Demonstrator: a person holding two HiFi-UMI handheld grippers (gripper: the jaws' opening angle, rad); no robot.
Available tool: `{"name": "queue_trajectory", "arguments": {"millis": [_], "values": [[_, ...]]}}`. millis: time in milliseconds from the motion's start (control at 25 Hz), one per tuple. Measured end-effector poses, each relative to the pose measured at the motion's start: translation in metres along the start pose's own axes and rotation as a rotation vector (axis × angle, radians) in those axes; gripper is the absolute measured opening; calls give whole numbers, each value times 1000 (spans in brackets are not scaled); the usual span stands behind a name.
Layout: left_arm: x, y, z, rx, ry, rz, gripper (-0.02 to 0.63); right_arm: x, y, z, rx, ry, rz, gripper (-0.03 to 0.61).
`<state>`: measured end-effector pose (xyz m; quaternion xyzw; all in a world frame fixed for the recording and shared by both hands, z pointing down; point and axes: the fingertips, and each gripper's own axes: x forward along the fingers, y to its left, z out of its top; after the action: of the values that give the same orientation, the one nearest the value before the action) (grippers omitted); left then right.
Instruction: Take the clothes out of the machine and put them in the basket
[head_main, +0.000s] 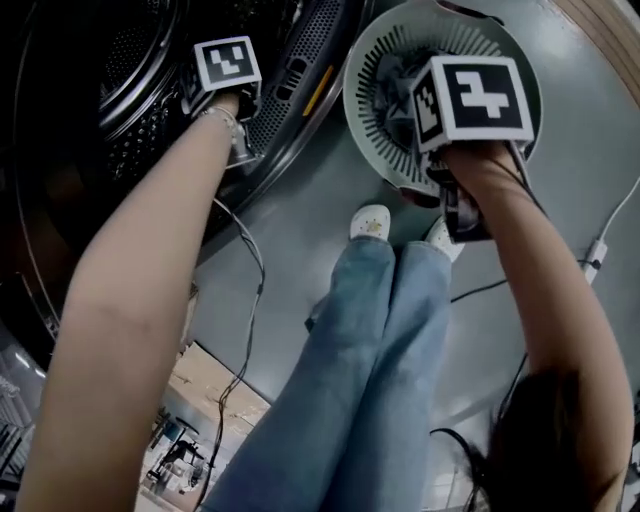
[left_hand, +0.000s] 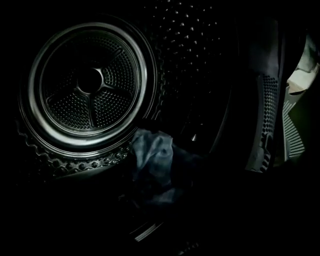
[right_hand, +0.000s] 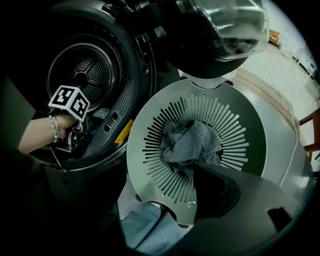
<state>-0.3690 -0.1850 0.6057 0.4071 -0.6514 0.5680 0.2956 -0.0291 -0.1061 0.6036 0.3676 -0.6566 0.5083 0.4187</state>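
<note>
Blue garment (left_hand: 152, 160) lies just ahead of left gripper (right_hand: 74, 136).

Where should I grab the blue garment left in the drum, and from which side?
Probably the raised, bunched fold at the top of the blue garment. It stands up off the bottom of the drum, so it can be pinched across. Come down from above through the door opening; its lower part is lost in shadow.

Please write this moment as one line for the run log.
left gripper: open, at drum mouth, facing blue cloth | right gripper: open, over basket | basket: holds grey clothes
</note>
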Motion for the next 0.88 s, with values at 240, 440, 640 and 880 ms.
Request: {"name": "queue_trajectory", "arguments": {"millis": [240, 440, 640, 880], "values": [[42, 3, -5, 34, 111, -14, 530, 17, 9, 10, -36, -28, 33, 416], [75, -7, -15, 135, 201, -78, 540, 36, 12, 7, -82, -30, 49, 416], [98, -3, -11, 205, 227, -82, 543, 53, 9, 6, -127, -49, 50, 416], [100, -13, -18, 190, 248, -180, 412, 64, -2, 7, -36, -61, 67, 416]]}}
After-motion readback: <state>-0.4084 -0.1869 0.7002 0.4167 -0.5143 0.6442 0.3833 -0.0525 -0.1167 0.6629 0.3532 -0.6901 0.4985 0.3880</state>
